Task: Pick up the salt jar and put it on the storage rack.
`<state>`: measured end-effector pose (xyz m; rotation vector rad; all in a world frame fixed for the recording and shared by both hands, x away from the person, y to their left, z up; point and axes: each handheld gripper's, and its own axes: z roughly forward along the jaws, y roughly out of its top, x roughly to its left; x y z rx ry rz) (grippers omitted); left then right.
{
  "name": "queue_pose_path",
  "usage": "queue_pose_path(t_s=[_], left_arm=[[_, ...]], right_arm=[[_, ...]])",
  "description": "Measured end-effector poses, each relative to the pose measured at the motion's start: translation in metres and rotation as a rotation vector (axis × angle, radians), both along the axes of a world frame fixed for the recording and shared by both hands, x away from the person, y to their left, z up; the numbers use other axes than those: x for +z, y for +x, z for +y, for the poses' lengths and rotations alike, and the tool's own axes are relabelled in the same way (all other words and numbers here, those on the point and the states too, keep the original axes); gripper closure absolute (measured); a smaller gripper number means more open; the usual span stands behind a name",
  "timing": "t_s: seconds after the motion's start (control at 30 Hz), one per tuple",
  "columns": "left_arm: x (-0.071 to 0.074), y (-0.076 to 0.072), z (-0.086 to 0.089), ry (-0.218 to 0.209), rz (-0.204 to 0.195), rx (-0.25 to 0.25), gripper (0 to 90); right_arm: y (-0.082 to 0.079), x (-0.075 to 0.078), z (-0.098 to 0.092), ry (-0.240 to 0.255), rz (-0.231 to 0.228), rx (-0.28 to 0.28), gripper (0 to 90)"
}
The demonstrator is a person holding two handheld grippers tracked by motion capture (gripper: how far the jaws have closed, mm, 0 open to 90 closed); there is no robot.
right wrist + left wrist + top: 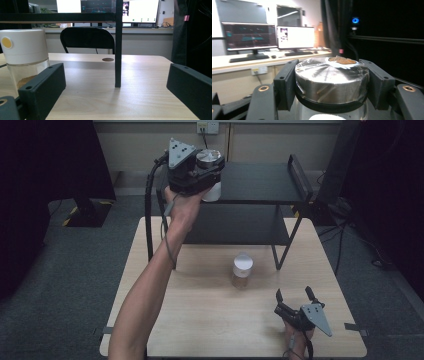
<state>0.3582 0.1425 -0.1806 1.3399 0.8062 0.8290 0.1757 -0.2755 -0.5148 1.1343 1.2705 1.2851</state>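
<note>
left tongs (332,87) pinch the silver-lidded jar (332,80) between them; right tongs (296,296) spread.

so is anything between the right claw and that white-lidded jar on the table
Nothing visible. The right claw rests open on the table, and bare tabletop lies between it and the white-lidded jar. The black shelf leg stands off to the side, not in that path.

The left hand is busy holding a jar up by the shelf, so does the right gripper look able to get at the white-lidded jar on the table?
Probably yes: the right gripper rests open on the table, bare wood between it and the white-lidded jar.
</note>
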Motion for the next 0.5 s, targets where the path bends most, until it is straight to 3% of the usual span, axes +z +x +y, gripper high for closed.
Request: queue_pose_path(t_s=[0.1, 0.2, 0.5], left_arm=[[-0.004, 0.007, -0.007, -0.013, -0.004, 0.034, 35.3], [-0.005, 0.01, -0.012, 0.011, -0.011, 0.062, 35.2], [-0.012, 0.015, -0.021, 0.037, -0.013, 0.082, 35.2]], right_arm=[[0.0, 0.0, -0.001, 0.001, 0.0, 0.005, 0.8], [0.0, 0.0, -0.001, 0.001, 0.001, 0.006, 0.8], [0.001, 0.0, -0.002, 0.0, 0.002, 0.015, 0.8]])
